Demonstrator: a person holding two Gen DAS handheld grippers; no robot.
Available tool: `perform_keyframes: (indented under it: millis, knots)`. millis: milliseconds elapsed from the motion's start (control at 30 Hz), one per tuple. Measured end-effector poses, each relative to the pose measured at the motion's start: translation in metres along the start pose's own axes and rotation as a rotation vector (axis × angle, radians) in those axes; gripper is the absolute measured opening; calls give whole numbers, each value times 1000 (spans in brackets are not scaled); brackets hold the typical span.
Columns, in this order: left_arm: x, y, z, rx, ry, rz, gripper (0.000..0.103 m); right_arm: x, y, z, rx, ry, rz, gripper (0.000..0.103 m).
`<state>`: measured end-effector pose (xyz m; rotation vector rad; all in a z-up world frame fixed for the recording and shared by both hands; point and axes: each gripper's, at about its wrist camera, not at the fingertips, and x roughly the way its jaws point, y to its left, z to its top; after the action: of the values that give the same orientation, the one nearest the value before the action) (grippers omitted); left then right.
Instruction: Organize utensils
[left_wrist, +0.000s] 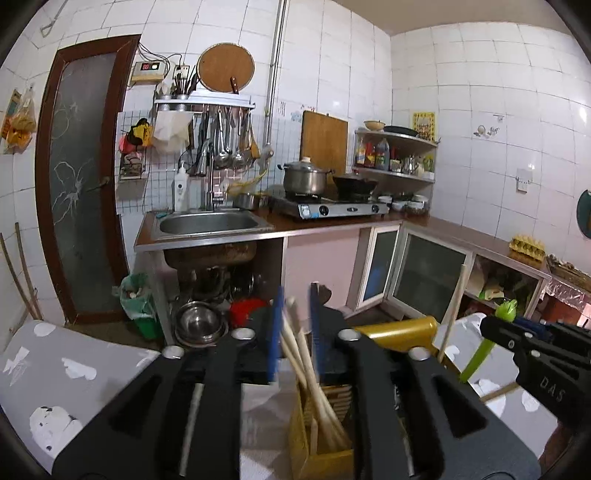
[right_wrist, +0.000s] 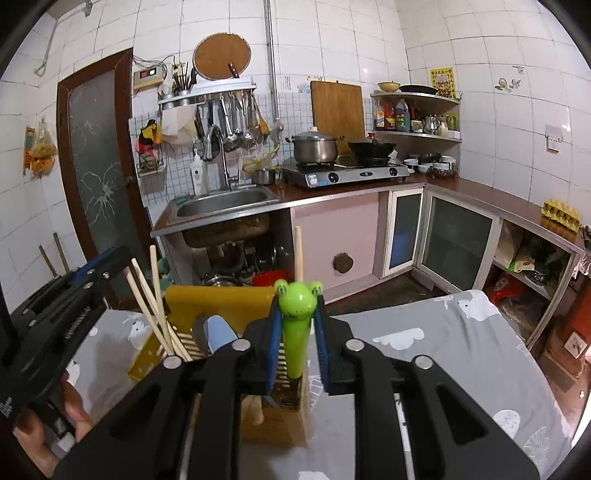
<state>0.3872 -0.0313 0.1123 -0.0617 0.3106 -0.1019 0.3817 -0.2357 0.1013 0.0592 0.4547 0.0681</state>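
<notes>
Two grippers hang over a yellow utensil holder that sits on a table with a grey cloth. Both are working on it at once.

One, the left gripper, has a few wooden chopsticks between its blue pads. Its jaws stand a little apart, and the sticks look loose in the gap with their bottom ends already down in the holder. I think the pads are not pressing on them, but the sticks are blurry there, so I am not fully sure.

On the other side, the right gripper has the green frog-head utensil between its pads. Its jaws are partly open too. There looks to be a thin gap on each side of the green handle, so I judge it is let go. The bottom end stands in a slot of the holder.

Chopsticks are thin, light and stiff. They roll and slide past each other, so pinch them as a bunch near the middle. That frog handle looks like smooth, hard plastic, so it may slip. Hold it on the straight part under the head, not on the round head. Nothing here looks heavy or easy to break.
</notes>
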Motion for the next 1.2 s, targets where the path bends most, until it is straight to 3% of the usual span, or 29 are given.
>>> perform_keyframes:
  millis: [33,100,233,300,367,533,767,1033,1200]
  knots:
    - [-8,3,2,-2,0,5,32,-7,-2,2,-5,-7,-9,58]
    - [-23,5,4,-4,-5,7,52,-26,-4,8,-11,-46,-27,64]
    - [-64,12,11,-3,-20,12,73,-63,-13,17,-10,-62,-41,74]
    - [-86,15,10,-4,-24,7,90,-82,-17,14,-6,-67,-50,85]
    - [-110,16,7,-2,-41,19,99,-101,-19,6,-13,-75,-58,91]
    - [-164,19,-15,-5,-58,37,98,-149,-15,-30,-13,-98,-68,99]
    - [-214,23,-70,-25,31,73,98,-192,3,-102,-6,-92,-44,99]
    - [-268,1,-142,48,10,112,98,-228,18,-173,-25,-120,-27,99]
    - [-281,-6,-171,88,-22,145,98,-239,28,-199,-80,-166,-48,99]
